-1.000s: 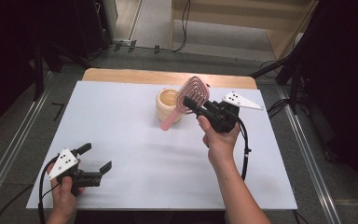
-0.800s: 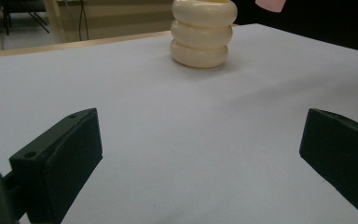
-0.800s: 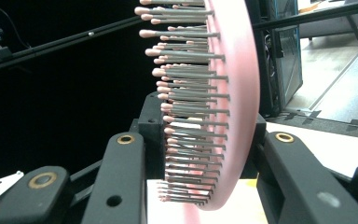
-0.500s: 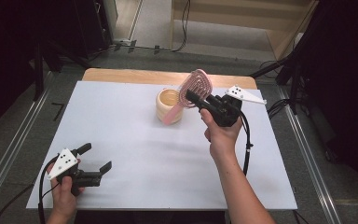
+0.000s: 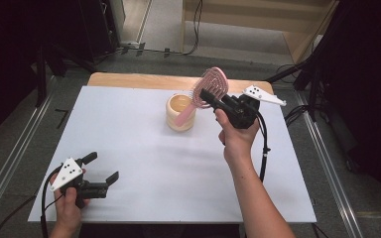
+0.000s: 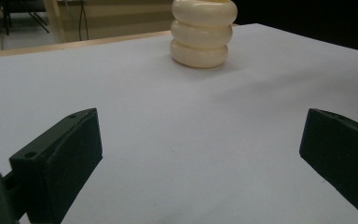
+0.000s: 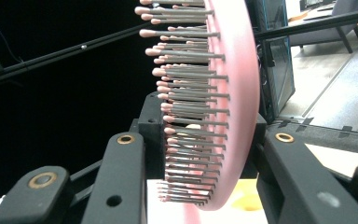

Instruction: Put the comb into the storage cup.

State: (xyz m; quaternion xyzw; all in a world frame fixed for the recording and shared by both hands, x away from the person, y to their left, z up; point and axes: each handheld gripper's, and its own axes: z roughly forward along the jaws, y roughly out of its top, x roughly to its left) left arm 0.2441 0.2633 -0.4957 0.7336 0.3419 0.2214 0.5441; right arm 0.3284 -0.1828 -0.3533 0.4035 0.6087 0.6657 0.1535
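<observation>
Your right hand-held gripper [image 5: 209, 95] is clamped on the brush [image 5: 212, 84], handle tip at the cup [image 5: 180, 113]. Lower it straight. Left hand-held gripper [image 5: 101, 169] gapes wide, idle on the bench [image 5: 178, 168].

The pink brush [image 7: 223, 93] is running off the frame's top edge, and its handle end [image 5: 181, 119] is dipping inside the cream cup [image 5: 180, 113], out of sight.

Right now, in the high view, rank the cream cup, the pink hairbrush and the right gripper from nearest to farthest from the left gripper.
1. Cream cup: mid-table, up and right of the left gripper.
2. Pink hairbrush: just beyond the cup, handle end at its rim.
3. Right gripper: clamped on the brush head, too close to the brush to separate.
</observation>
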